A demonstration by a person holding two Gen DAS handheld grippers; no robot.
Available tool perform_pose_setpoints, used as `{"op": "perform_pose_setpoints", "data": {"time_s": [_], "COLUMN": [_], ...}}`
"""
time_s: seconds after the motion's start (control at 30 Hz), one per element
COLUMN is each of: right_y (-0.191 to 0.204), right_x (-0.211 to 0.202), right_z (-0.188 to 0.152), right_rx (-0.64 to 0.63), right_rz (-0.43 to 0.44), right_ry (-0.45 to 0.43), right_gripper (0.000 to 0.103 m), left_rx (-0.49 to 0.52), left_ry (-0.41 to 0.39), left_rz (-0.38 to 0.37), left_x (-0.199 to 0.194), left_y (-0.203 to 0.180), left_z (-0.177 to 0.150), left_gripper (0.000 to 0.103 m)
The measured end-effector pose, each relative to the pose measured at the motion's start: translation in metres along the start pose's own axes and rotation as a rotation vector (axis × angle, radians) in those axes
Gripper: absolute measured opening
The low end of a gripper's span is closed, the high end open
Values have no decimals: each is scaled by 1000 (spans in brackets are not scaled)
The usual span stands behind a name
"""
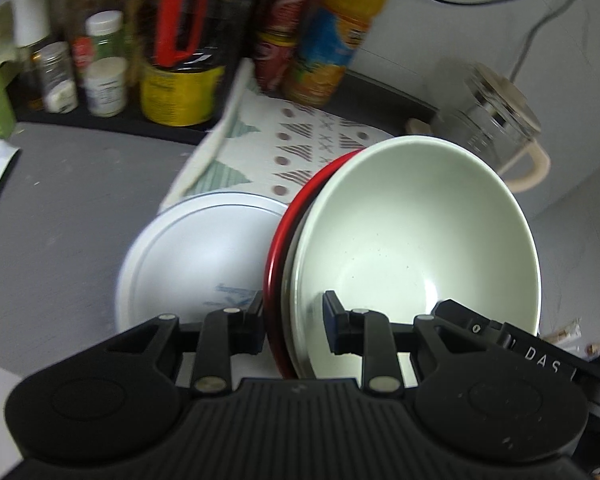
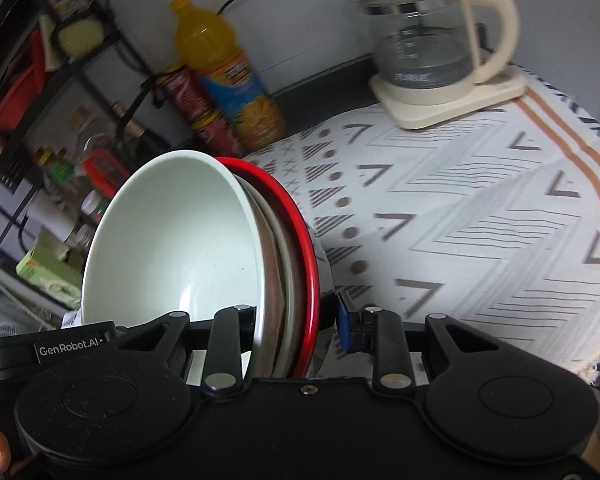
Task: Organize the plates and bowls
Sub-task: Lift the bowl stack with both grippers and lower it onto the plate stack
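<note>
My left gripper (image 1: pixel 294 320) pinches the near rim of a nested stack: a pale green bowl (image 1: pixel 412 236) sitting in a grey dish, inside a red-rimmed plate (image 1: pixel 276 256). One finger lies outside the red rim, the other inside the bowl, so all the rims sit between them. My right gripper (image 2: pixel 296 320) clamps the same stack from the opposite edge, its blue-padded finger (image 2: pixel 346 326) outside the red rim (image 2: pixel 310 264) and the other finger inside the bowl (image 2: pixel 172 240).

The stack hangs between my two tools, tilted, and I judge it to be off the surface and in transit. Just left of my left fingers lies a white plate (image 1: pixel 196 248) on the grey counter; ahead of both tools spreads the patterned cloth (image 2: pixel 480 208), with the kettle (image 2: pixel 432 32) at its far end and bottles (image 2: pixel 228 76) beyond the stack.

To do this carry well, I should keep both grips even and move the hands as one, so neither edge twists out. The bowl only rests loose in the dishes, so I would level the stack before going further; tilted like this, it could slide. I would keep the pinch firm without squeezing harder, since glazed rims slip. Where it should land I cannot tell; the cloth ahead looks a likely spot. I would set down flat, then let go one side at a time.
</note>
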State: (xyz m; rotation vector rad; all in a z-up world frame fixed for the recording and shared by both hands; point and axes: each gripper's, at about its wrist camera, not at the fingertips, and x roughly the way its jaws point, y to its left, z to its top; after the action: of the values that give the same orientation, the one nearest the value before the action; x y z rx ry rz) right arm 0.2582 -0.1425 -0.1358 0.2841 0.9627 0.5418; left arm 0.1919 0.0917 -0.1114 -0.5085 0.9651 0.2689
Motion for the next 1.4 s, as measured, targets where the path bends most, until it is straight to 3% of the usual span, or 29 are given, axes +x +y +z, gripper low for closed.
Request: {"op": "perform_pose_setpoints", "data": {"time_s": [0.53,1.17,1.27,1.4], "right_y": [52,56,55,55], "right_x": [46,78,80,79], "right_z": [-11,-12,-13,-14], "right_rx": [-103,-86,-75,-66], "right_rz": [48,31,33,62], "right_ry": [118,183,194,200], "right_gripper": [28,29,32,44], "left_rx": [-127,-119,-113,-139], "left_ry": [15,34,40,58], "left_rz": [78,91,94,110], "left_x": [0,22,23,26], "left_y": [62,76,74,74], "left_z": [2,13,14,13], "left_gripper": [27,27,28,30]}}
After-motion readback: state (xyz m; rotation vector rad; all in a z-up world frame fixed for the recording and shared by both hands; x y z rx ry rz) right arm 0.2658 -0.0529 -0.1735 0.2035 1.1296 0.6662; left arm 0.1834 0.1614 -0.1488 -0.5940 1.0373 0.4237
